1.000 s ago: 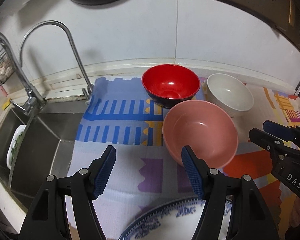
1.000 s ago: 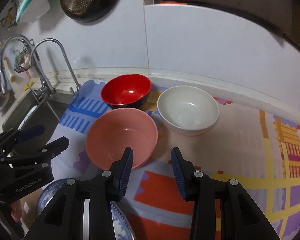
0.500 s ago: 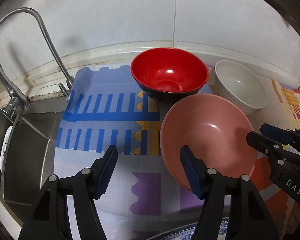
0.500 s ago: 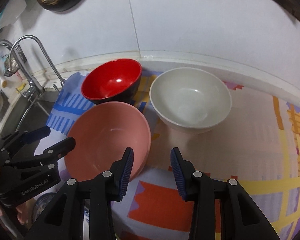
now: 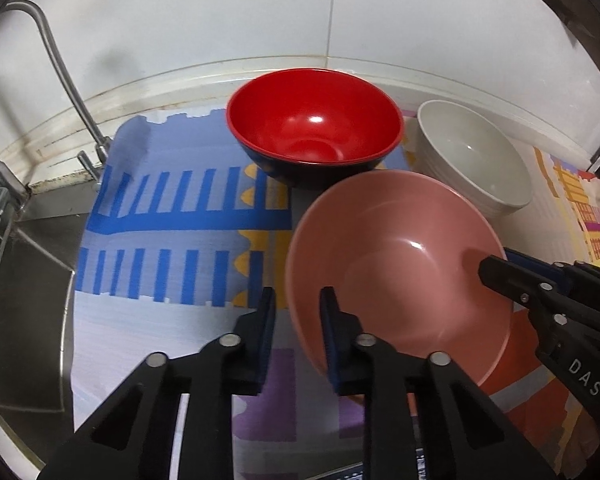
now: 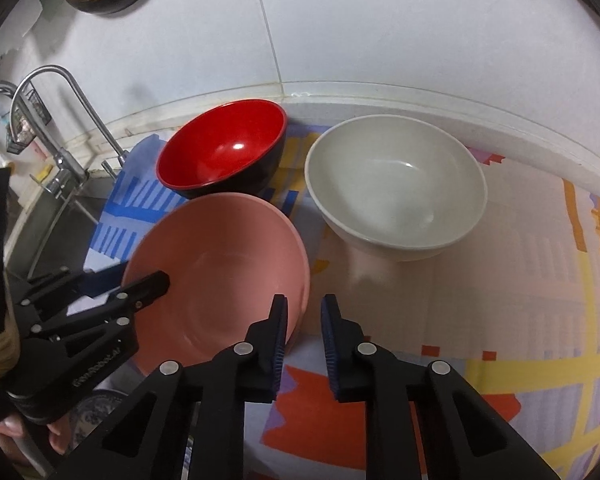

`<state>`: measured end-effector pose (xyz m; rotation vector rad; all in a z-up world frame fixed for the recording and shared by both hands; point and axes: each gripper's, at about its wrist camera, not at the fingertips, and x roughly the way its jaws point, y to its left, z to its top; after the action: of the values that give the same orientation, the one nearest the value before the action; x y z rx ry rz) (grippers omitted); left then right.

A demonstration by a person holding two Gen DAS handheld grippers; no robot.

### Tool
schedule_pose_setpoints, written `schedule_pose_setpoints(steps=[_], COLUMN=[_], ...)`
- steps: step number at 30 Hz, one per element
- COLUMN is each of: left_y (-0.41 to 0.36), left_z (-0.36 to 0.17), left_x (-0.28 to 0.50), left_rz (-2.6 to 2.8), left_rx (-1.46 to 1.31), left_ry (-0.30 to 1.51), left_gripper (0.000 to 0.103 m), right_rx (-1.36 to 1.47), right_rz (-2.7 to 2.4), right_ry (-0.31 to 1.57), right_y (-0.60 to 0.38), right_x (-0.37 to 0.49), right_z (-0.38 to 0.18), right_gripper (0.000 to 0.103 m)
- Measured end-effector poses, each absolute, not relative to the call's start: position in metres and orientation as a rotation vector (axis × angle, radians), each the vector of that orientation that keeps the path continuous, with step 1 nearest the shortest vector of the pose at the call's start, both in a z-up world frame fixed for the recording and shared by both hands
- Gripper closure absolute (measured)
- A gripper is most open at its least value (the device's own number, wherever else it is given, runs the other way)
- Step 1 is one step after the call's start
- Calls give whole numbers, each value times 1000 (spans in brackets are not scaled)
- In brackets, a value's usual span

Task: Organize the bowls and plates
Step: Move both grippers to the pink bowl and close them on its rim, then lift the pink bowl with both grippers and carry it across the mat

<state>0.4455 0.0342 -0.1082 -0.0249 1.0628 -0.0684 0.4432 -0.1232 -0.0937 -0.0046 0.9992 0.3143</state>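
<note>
While the patterned mat (image 5: 172, 220) covers the surface across both frames, the sink (image 5: 32, 300) sits at far left. The pink bowl (image 5: 400, 272) tilts at centre, nothing in it. The left gripper (image 5: 298, 304) pinches its left rim, one finger (image 5: 332, 320) inside; the right gripper (image 6: 304, 312) pinches its right rim. Behind, upper centre, the red bowl (image 5: 316, 128) holds nothing I can see. The white bowl (image 6: 396, 184), right of it, likewise.
</note>
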Motion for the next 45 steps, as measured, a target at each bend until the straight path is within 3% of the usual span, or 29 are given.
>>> schedule_pose_setpoints(steps=[17, 28, 45], left_y=[18, -29, -108], left_z=[-92, -68, -80], left_x=[424, 386, 338], left_rz=[-100, -203, -349], left_rx=[-44, -15, 37], left_ry=[1041, 998, 1050], left_gripper=[88, 88, 87], right_rx=[59, 45, 92], right_rz=[290, 235, 102], right_ry=[998, 955, 976], right_y=[-138, -180, -264], right_x=[433, 396, 334], right_z=[-80, -52, -50], right_gripper=[92, 92, 92])
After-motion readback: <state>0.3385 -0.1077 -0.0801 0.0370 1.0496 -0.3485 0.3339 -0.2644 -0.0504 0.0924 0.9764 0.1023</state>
